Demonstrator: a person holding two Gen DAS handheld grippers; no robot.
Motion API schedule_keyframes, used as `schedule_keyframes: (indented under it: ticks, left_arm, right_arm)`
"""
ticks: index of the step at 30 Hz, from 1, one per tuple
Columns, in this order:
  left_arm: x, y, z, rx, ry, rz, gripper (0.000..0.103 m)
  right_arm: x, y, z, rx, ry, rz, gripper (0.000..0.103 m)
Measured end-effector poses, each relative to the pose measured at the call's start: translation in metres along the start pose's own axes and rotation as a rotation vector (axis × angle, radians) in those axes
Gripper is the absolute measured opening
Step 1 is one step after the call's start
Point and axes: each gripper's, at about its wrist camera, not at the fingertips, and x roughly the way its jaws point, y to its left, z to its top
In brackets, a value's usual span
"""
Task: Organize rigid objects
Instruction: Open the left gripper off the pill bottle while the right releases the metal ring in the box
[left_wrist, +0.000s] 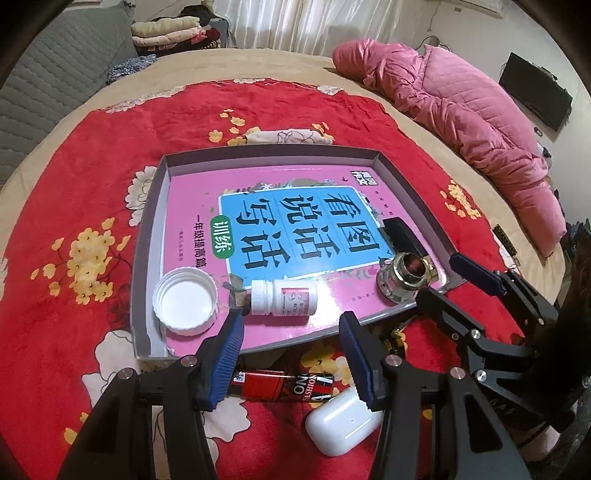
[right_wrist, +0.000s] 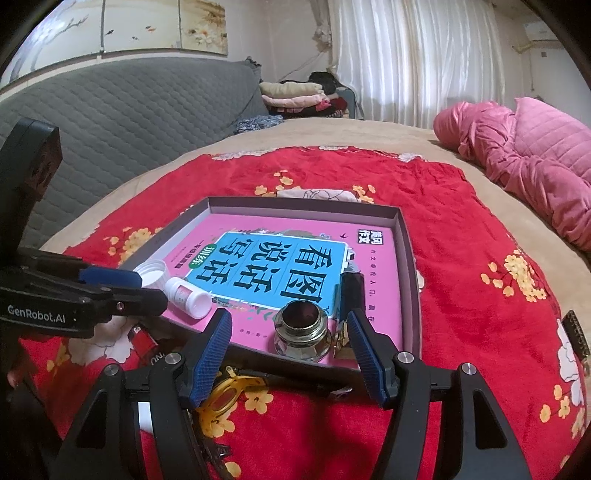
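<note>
A grey shallow box (left_wrist: 147, 236) (right_wrist: 406, 236) lies on the red floral blanket with a pink book as its floor. In it are a white lid (left_wrist: 185, 301) (right_wrist: 151, 272), a white pill bottle on its side (left_wrist: 284, 297) (right_wrist: 188, 295), a glass ink bottle (left_wrist: 404, 275) (right_wrist: 303, 330) and a black object (left_wrist: 400, 232) (right_wrist: 352, 291). On the blanket before the box lie a red lighter (left_wrist: 280, 384) (right_wrist: 142, 338), a white earbud case (left_wrist: 341, 421) and yellow-framed glasses (right_wrist: 225, 393). My left gripper (left_wrist: 291, 332) is open and empty above the box's near edge. My right gripper (right_wrist: 290, 332) (left_wrist: 439, 273) is open and empty, near the ink bottle.
A pink quilted jacket (left_wrist: 461, 110) (right_wrist: 535, 166) lies at the far right of the bed. Folded clothes (left_wrist: 170, 33) (right_wrist: 295, 94) are stacked at the back beside a grey padded headboard (right_wrist: 129, 118). A dark strip (right_wrist: 578, 332) lies at the blanket's right edge.
</note>
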Motion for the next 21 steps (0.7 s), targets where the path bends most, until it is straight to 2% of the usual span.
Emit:
schedule_keyframes:
  ticks: [4,14,21]
  left_arm:
    - [0.001,0.001,-0.003,-0.002,0.001,0.002,0.053]
    - [-0.007,0.009,-0.009,-0.027,-0.035,0.019,0.054]
    - [-0.019,0.01,-0.011,-0.042,-0.101,0.035,0.054]
  right_arm:
    - [-0.002,0.0,-0.001,0.0,0.002,-0.007,0.074]
    - [-0.004,-0.002,-0.004,-0.007,0.003,-0.023,0.074]
    - [-0.007,-0.004,-0.005,0.0,0.006,-0.027,0.074]
